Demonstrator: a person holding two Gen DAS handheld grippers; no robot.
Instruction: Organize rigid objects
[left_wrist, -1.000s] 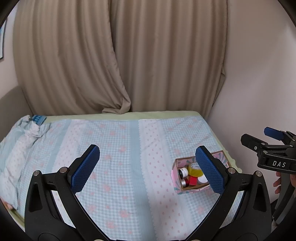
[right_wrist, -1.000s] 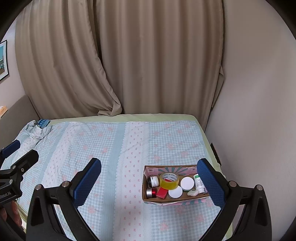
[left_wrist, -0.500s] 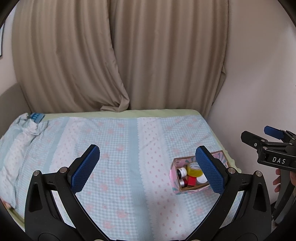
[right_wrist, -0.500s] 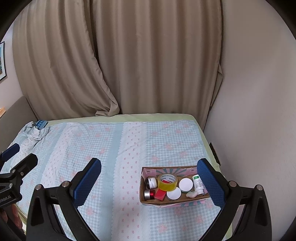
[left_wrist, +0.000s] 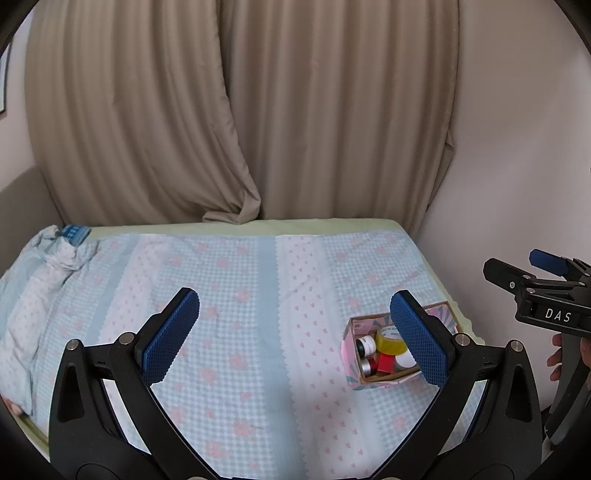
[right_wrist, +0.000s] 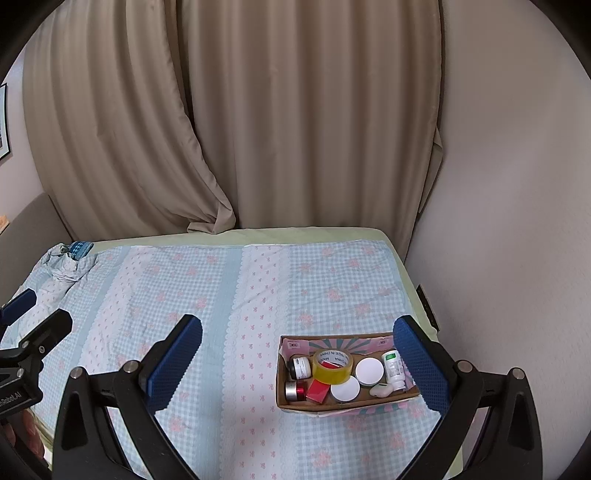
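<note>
A small cardboard box (right_wrist: 369, 404) with pink patterned sides sits on the bed near its right edge; it also shows in the left wrist view (left_wrist: 349, 354). It holds a yellow tape roll (right_wrist: 331, 366), white round lids (right_wrist: 369, 370), a white bottle (right_wrist: 393, 369), a red block (right_wrist: 318, 391) and small jars (right_wrist: 300, 367). My left gripper (left_wrist: 295, 338) is open and empty, well above the bed. My right gripper (right_wrist: 303, 365) is open and empty, above and before the box.
The bed has a blue checked sheet (right_wrist: 207, 295) with pink flowers. A bunched cloth with a blue item (right_wrist: 79, 250) lies at the far left corner. Beige curtains (right_wrist: 258, 129) hang behind. A wall (right_wrist: 498, 221) runs close along the bed's right side.
Both grippers have drawn back and risen slightly, so the bed and box sit a little lower and smaller. Both stay open.
</note>
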